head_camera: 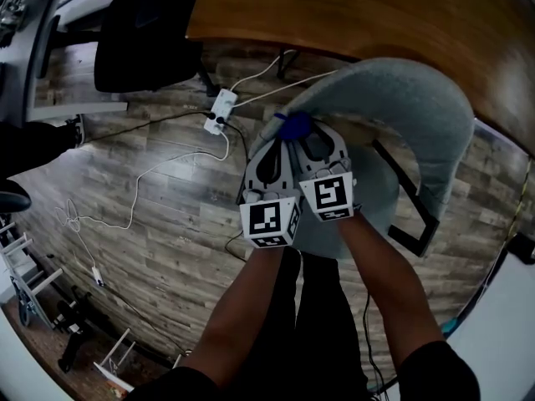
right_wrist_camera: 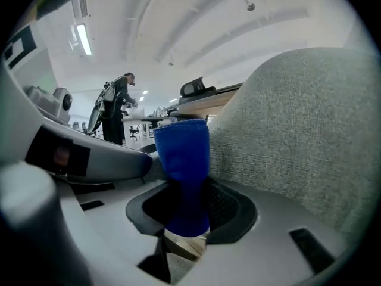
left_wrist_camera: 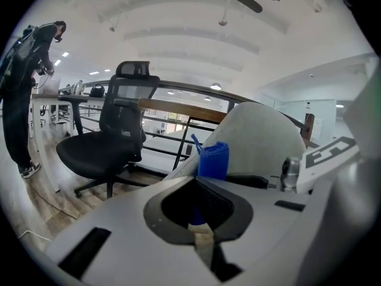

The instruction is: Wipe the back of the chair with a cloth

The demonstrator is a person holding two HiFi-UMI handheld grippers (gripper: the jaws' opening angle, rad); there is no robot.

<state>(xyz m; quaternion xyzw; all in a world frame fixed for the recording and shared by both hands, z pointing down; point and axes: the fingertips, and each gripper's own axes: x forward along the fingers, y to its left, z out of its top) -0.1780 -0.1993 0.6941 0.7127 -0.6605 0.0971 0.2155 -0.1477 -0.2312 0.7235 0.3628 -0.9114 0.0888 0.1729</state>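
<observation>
Jaws of my right gripper (right_wrist_camera: 178, 222) are clenched on the blue cloth (right_wrist_camera: 181, 165), which stands upright out of them. My left gripper (left_wrist_camera: 199, 216) seems to pinch a lower fold too, though that view is dim. The grey chair back (right_wrist_camera: 297, 142) rises just beside the cloth on its right, so my right hand is nearer and I'd press the wipe rightward along the curve

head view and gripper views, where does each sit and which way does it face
Head view: on the person's head, steeply down at the chair back; forearms, left gripper, right gripper show.
Left gripper view: on that gripper, along its jaws past the cloth to a black office chair.
Right gripper view: on that gripper, jaws on the cloth, facing the chair back.
All share the cloth.
</observation>
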